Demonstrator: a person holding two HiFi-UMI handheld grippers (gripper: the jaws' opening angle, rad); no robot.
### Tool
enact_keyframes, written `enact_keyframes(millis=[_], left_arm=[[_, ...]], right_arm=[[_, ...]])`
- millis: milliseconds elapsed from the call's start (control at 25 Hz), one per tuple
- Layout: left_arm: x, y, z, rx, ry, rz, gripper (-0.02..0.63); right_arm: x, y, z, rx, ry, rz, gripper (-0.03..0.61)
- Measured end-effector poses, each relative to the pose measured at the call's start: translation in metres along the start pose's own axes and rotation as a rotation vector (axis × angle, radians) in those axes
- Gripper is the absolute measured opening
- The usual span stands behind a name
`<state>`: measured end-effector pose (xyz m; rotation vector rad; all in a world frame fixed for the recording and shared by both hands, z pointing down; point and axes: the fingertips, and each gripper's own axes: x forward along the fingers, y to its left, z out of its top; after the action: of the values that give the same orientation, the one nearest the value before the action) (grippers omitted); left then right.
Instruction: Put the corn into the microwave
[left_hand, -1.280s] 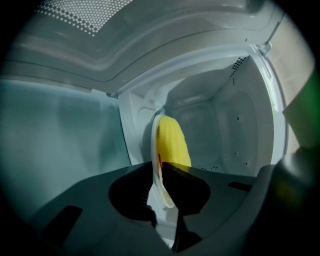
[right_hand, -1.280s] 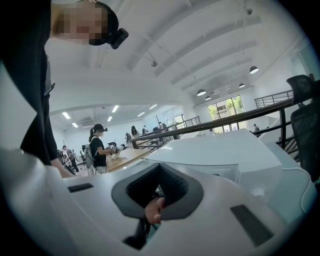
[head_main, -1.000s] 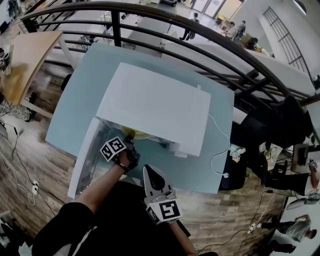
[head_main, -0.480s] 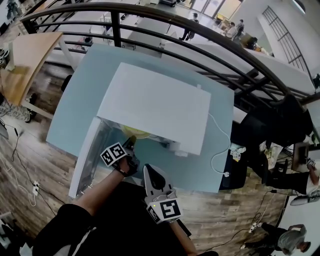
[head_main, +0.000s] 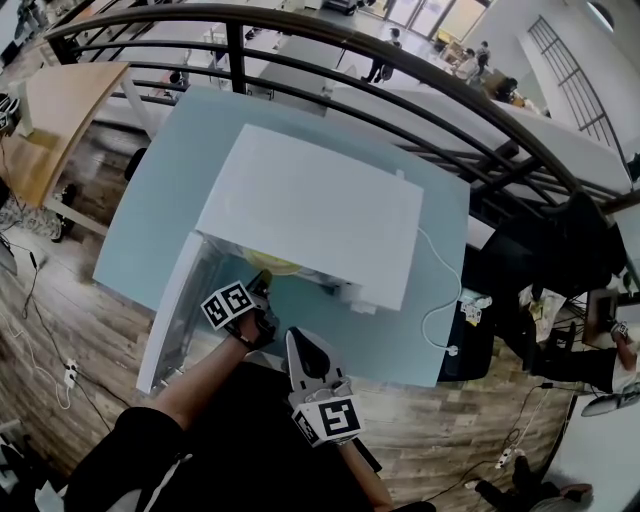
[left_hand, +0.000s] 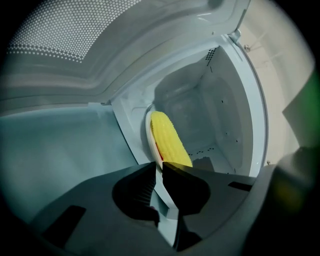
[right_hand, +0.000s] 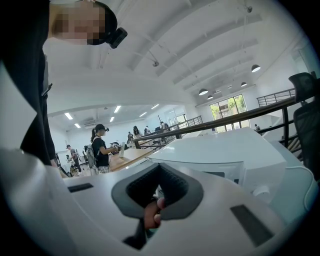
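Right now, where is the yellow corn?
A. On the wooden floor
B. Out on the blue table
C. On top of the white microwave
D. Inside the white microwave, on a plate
D: the left gripper view shows the yellow corn cob lying on the white round plate inside the open white microwave.

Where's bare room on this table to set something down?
Bare table left of the microwave and at the front corner by the white cable. Crowded at the microwave's mouth: empty left claw closing, corn just beyond.
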<state>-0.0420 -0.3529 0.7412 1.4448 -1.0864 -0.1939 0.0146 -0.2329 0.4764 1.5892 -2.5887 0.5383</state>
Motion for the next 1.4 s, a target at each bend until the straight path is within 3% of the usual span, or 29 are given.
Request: enact_keyframes(millis=[320,1080,1320,1400], left_arm=[[0.011,0.002,0.002,0.022,0.028,0.033,0.041],[0.014,-0.002,0.004,0.043,0.018,0.013,0.043],[-0.004,0.006,-0.003,0.111,0.037,0.041,0.037],[-0.008,0.005,-0.005,0.148,0.045,0.04,0.003]], right_arm=[[-0.004,-0.006,0.001,0.003,-0.004,-0.021,0.009],[-0.002,-0.009,0.0,0.01,0.003,-0.028,0.009],[-0.001,-0.01,-0.002,0.019,0.003,-0.03,0.009],[0.0,-0.01,-0.004,0.021,0.003,-0.028,0.008]])
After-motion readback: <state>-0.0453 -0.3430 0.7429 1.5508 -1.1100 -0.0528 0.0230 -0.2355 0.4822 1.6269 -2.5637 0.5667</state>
